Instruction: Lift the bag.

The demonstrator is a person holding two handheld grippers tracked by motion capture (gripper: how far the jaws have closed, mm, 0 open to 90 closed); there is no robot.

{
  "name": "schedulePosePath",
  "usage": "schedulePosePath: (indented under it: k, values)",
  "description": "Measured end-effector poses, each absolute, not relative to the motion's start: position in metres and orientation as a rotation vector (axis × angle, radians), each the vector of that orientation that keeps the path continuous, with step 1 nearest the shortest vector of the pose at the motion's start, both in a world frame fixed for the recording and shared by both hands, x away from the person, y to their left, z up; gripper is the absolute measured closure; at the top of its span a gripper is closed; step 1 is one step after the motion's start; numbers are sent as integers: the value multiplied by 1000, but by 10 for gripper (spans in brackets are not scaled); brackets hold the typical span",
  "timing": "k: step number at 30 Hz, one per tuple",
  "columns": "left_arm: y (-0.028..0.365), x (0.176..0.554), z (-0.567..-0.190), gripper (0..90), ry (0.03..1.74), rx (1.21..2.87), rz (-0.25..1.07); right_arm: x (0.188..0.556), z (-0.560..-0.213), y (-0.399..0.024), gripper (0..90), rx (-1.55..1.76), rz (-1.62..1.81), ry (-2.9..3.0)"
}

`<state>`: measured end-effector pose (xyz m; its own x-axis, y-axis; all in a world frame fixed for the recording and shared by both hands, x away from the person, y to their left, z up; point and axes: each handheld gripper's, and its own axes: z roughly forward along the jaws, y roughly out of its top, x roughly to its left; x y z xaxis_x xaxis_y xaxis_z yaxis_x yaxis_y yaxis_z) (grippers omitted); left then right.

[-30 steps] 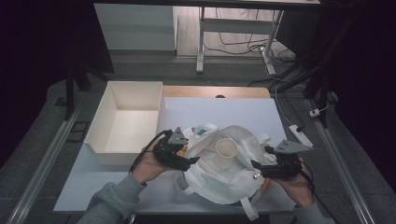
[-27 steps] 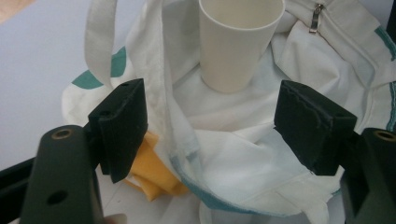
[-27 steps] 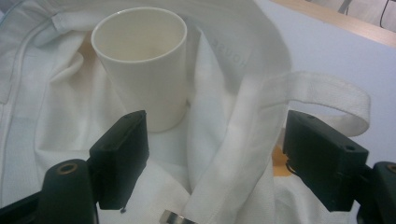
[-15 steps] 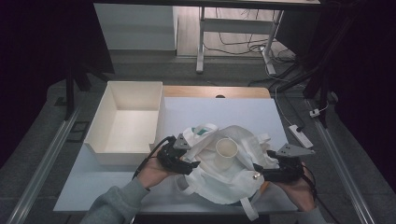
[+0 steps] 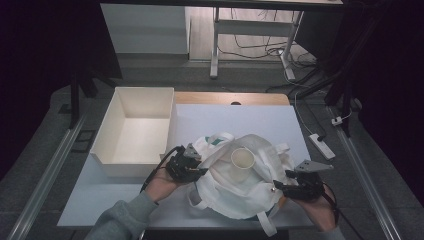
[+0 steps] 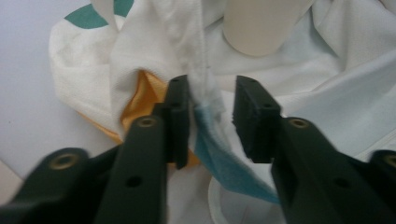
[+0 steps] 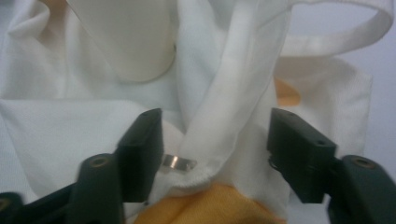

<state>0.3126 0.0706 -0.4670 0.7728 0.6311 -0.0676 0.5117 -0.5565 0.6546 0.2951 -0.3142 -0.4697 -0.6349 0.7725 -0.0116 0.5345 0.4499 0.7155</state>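
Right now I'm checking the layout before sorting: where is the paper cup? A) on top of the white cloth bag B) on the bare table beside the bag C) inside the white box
A: the paper cup rests on the crumpled white cloth bag, apart from the white box.

A crumpled white cloth bag (image 5: 245,185) lies on the white table (image 5: 240,120) with a paper cup (image 5: 242,159) upright on it. The left gripper (image 5: 192,166) and the right gripper (image 5: 280,186) meet its opposite edges — jaws just closing. A white bin (image 5: 135,131) sits left.
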Motion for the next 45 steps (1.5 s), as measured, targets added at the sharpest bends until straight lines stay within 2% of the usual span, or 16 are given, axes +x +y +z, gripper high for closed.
schedulePosePath:
  k: [6, 10, 14, 22, 45]
  values:
    - [72, 313, -467, 796, 833, 2294, 198, 295, -473, -315, 544, 1161, 960, 2409]
    - [72, 314, -467, 811, 826, 2296, 181, 294, -473, -313, 723, 1135, 916, 2433]
    - [73, 314, -466, 819, 820, 2284, 165, 294, -473, -313, 808, 1112, 917, 2455]
    - [77, 314, -462, 819, 816, 2266, 149, 292, -469, -312, 852, 1041, 911, 2431]
    - [98, 310, -438, 825, 790, 2169, 148, 280, -444, -314, 868, 933, 1059, 2270]
